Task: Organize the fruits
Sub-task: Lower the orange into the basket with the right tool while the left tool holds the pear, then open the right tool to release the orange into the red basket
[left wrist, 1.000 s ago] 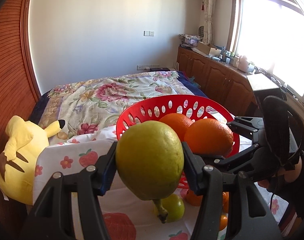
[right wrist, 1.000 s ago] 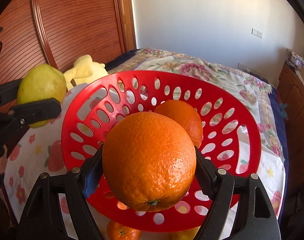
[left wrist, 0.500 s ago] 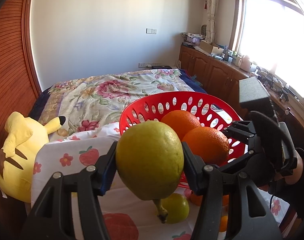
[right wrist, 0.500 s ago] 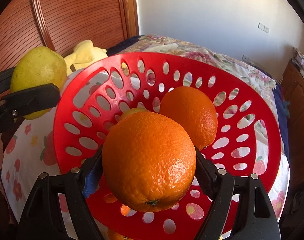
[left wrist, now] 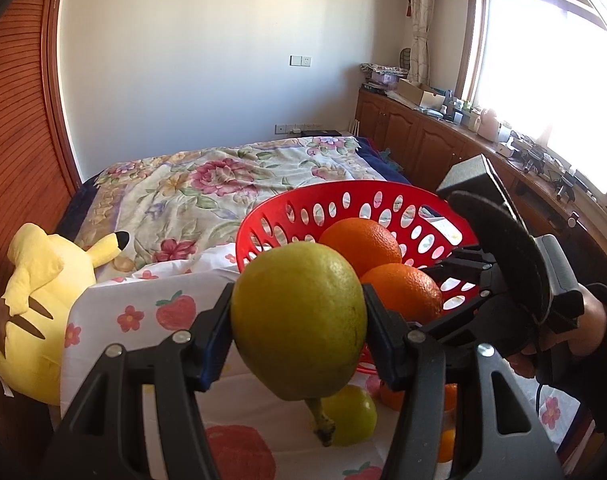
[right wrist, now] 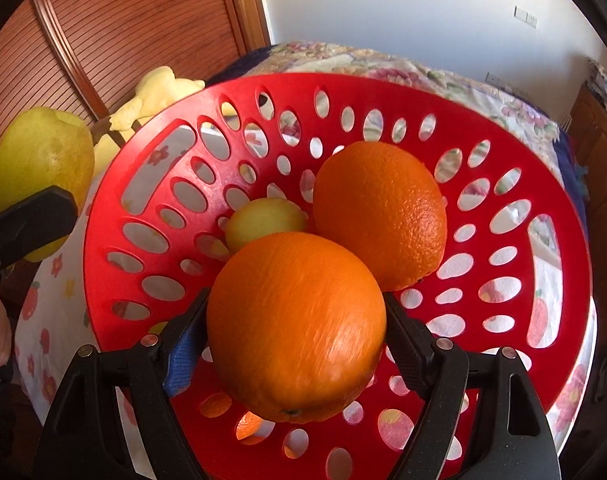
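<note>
Bedroom, fruit-print cloth on desk (left wrist: 151, 312) w/ red basket (right wrist: 115, 208) ahead of both tools. Approx half done: orange + small yellow fruit (right wrist: 263, 224) already in; loose fruit below left tool. Right tool (right wrist: 295, 336) angled down over basket, clamped on orange (right wrist: 295, 324). Left tool (left wrist: 299, 324), beside basket, clamped on yellow-green pear (left wrist: 299, 320).

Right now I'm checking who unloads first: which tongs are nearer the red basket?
Right. The right tongs hold an orange over the red basket; the left tongs hold a yellow-green fruit beside it, outside its rim.
</note>
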{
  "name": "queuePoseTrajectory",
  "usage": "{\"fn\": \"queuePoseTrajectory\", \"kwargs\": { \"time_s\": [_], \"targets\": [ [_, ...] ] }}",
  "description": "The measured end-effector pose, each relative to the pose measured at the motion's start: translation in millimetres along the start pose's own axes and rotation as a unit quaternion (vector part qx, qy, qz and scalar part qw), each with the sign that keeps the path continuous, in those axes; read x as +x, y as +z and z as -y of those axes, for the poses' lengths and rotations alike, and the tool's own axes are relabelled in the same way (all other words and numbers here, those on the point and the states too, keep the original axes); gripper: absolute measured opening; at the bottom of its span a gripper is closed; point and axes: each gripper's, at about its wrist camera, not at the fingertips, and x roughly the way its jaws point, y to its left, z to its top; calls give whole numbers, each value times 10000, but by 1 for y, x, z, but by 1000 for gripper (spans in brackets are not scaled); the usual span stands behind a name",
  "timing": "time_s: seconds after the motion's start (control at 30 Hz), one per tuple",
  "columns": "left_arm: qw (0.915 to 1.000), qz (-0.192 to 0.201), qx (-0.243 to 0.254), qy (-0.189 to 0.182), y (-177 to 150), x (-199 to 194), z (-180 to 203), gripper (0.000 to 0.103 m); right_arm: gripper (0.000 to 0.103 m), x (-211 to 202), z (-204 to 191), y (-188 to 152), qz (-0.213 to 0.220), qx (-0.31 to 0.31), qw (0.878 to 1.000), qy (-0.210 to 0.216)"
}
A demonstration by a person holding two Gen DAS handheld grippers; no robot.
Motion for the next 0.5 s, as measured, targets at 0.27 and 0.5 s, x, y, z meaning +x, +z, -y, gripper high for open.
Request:
{"fn": "queuePoseTrajectory", "kwargs": {
  "time_s": [0.27,0.5],
  "targets": [
    [10000,-23,12,-8,0,2,5,58,84,-5,3,2,-42,155,9997,196],
    [10000,-45,7,-21,1,7,7,58,86,-43,8,4,484,198,9983,257]
  ]
}}
